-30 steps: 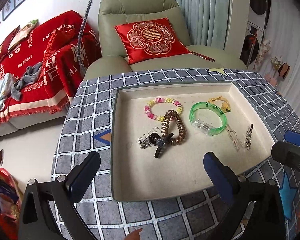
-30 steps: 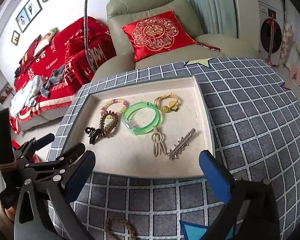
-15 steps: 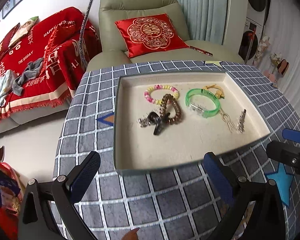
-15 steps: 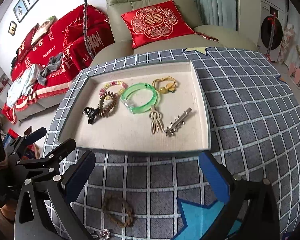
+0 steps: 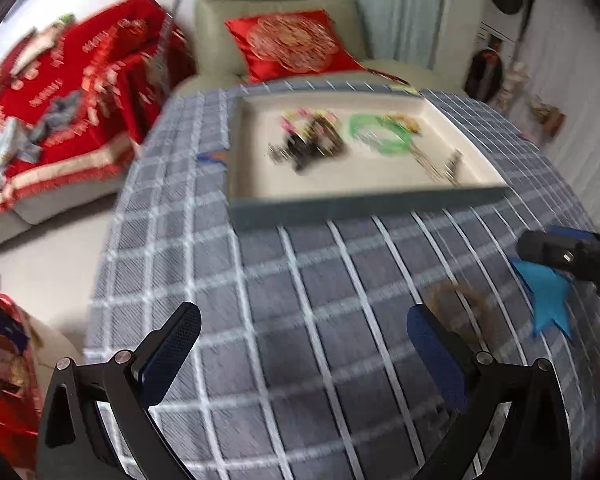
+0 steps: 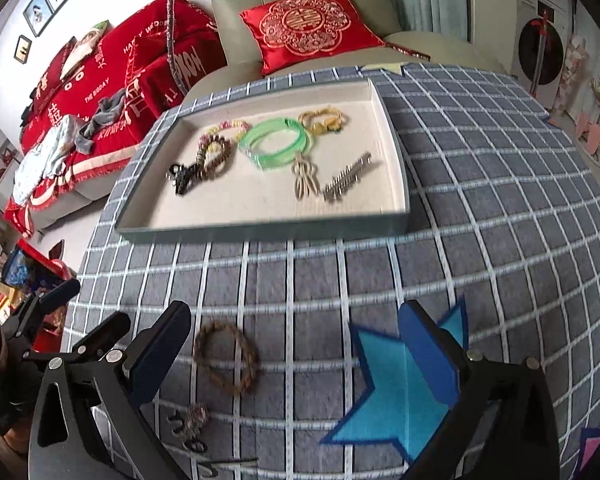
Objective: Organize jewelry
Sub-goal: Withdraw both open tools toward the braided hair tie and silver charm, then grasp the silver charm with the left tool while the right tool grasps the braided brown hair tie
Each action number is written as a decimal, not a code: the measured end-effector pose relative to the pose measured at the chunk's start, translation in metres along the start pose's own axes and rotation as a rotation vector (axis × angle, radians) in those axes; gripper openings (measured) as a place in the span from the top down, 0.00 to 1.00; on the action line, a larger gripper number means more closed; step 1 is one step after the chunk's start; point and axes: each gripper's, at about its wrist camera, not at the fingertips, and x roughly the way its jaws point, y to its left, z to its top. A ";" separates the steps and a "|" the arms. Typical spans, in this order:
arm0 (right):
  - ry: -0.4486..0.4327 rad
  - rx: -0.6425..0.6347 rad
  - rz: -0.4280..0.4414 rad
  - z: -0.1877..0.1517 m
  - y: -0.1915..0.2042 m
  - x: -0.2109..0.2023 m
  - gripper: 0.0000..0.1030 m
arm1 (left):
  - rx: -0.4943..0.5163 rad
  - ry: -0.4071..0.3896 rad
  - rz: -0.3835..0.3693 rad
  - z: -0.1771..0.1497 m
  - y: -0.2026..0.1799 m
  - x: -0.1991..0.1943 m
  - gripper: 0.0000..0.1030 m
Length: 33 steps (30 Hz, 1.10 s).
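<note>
Your shallow tray (image 6: 396, 152), grey-walled with a cream floor, sits on the grid-patterned cloth and holds most pieces. At its left, a black claw clip (image 6: 179, 178) touches a brown coil hair tie (image 6: 214, 156), which overlaps a pastel bead bracelet (image 6: 230, 126). A green translucent bangle (image 6: 276, 142) lies mid-tray, a yellow cord ornament (image 6: 324, 120) just behind it. A beige hairpin (image 6: 304, 178) and a silver comb clip (image 6: 346, 178) rest nearer the front wall. Outside the tray, a brown beaded bracelet (image 6: 226, 356) lies flat on the cloth, with a small braided trinket (image 6: 192, 426) near it.
</note>
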 end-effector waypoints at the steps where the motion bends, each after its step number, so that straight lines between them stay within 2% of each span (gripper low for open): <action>1: 0.009 0.004 0.002 -0.004 -0.001 0.000 0.00 | -0.005 0.013 -0.022 -0.005 -0.001 -0.001 0.00; 11: 0.048 -0.004 -0.016 -0.029 -0.004 -0.001 0.00 | 0.037 0.006 -0.070 -0.046 -0.030 -0.023 0.00; 20: 0.082 -0.106 -0.039 -0.032 0.015 0.011 0.00 | 0.021 0.015 -0.066 -0.061 -0.049 -0.019 0.00; 24: 0.095 -0.160 -0.051 -0.032 0.025 0.020 0.11 | 0.015 0.019 -0.054 -0.063 -0.052 -0.016 0.00; 26: 0.109 -0.188 -0.048 -0.032 0.028 0.026 0.19 | 0.024 0.025 -0.051 -0.063 -0.053 -0.014 0.00; 27: 0.115 -0.201 -0.051 -0.032 0.031 0.028 0.28 | 0.028 0.030 -0.049 -0.063 -0.055 -0.012 0.00; 30: 0.119 -0.257 -0.078 -0.032 0.038 0.034 0.38 | 0.036 0.032 -0.048 -0.063 -0.059 -0.010 0.00; 32: 0.119 -0.294 -0.093 -0.033 0.043 0.035 0.44 | 0.045 0.034 -0.050 -0.063 -0.062 -0.009 0.09; 33: 0.120 -0.314 -0.104 -0.034 0.046 0.035 0.47 | 0.054 0.035 -0.042 -0.063 -0.064 -0.009 0.09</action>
